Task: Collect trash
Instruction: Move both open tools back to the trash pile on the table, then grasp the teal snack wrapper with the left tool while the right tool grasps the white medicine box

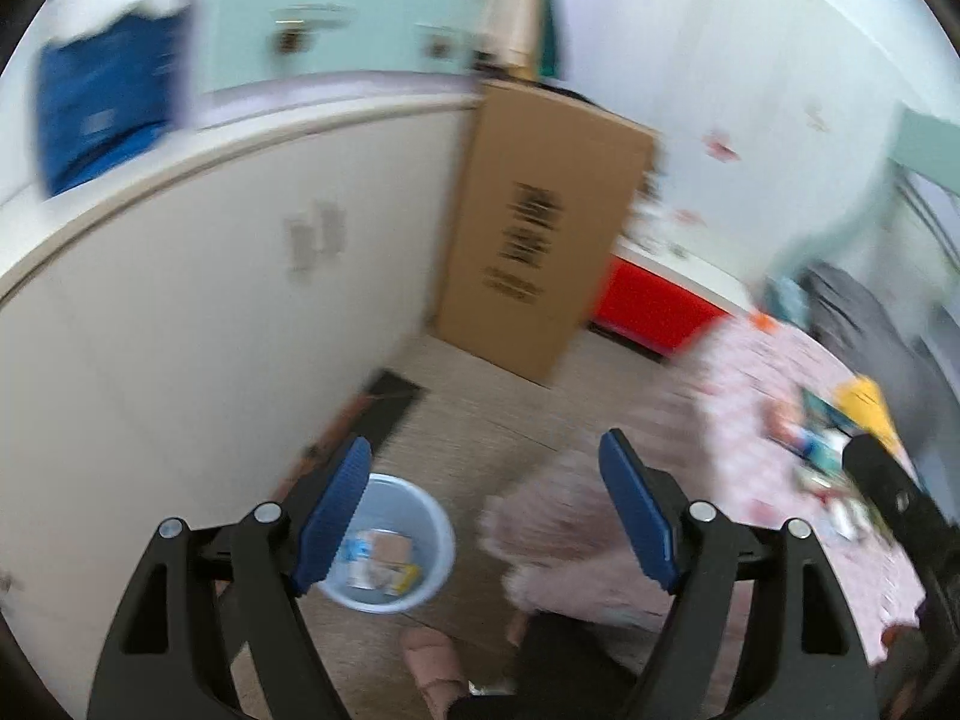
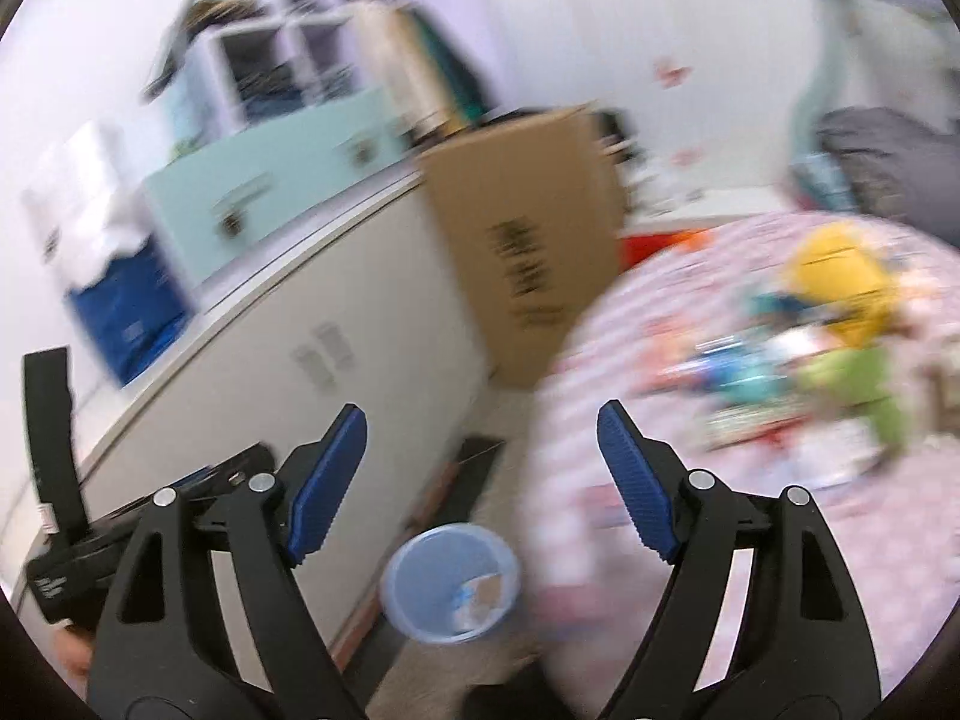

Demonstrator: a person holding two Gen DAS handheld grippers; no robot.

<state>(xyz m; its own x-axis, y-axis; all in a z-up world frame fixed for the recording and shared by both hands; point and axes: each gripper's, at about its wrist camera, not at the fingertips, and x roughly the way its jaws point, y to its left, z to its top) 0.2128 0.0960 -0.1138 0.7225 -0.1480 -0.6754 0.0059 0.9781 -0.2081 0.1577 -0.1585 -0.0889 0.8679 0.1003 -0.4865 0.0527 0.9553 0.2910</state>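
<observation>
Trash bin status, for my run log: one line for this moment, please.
left claw open, empty | right claw open, empty | blue trash bin on floor, holds wrappers

My left gripper (image 1: 483, 516) has ribbed blue rubbery pads on matt black plastic arms. The bin (image 1: 441, 531) is smooth pale-blue plastic, the box (image 1: 540, 228) matt brown cardboard, and the bed cover (image 2: 750, 510) soft printed cloth.

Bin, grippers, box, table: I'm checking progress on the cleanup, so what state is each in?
Blue bin: upright on the floor, open-topped, some wrappers and paper inside.
Left gripper: open, nothing between the fingers.
Right gripper: open, nothing held.
Cardboard box: standing on end, closed.
Table with pink cloth: several colourful items lying on it, too blurred to name.
</observation>
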